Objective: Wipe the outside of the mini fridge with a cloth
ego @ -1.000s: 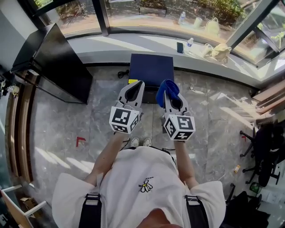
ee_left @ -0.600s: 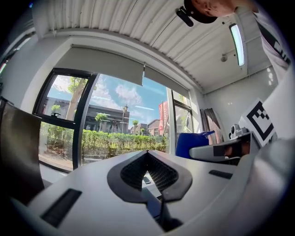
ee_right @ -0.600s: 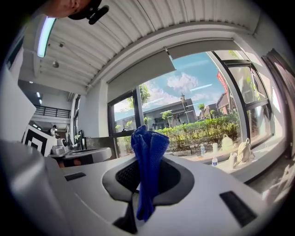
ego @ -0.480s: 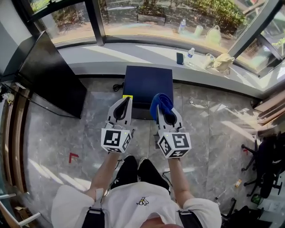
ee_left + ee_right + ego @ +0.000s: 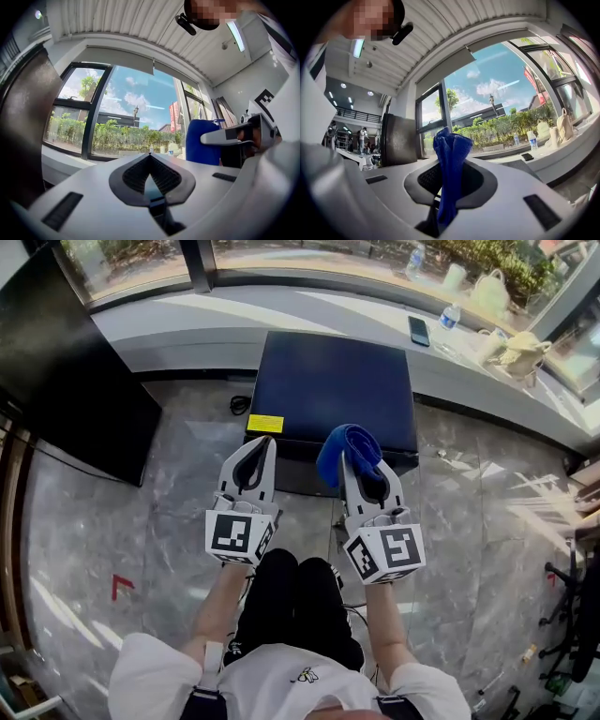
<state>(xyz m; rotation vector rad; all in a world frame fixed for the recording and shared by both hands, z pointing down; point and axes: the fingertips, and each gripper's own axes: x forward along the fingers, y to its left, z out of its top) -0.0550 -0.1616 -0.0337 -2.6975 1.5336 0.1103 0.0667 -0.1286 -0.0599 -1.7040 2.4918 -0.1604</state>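
Observation:
The mini fridge (image 5: 333,395) is a dark navy box on the floor below the window sill, with a yellow sticker at its front left corner. My right gripper (image 5: 347,457) is shut on a bunched blue cloth (image 5: 348,450), which sticks out past its tips over the fridge's front edge. The same cloth (image 5: 450,164) stands pinched between the jaws in the right gripper view. My left gripper (image 5: 266,443) is shut with nothing in it, its tips just at the fridge's front left corner. In the left gripper view the jaws (image 5: 150,157) meet, and the blue cloth (image 5: 202,142) shows at the right.
A tall black cabinet (image 5: 66,381) stands to the left. The window sill (image 5: 187,320) behind the fridge carries a phone (image 5: 418,330), a water bottle (image 5: 448,319) and a bag (image 5: 517,354). A cable (image 5: 238,405) lies left of the fridge. The floor is grey marble tile (image 5: 169,521).
The view has come closer to the fridge, which now looks larger. Both grippers keep their hold and have drawn up to the fridge's front edge; the person's legs now show bent below.

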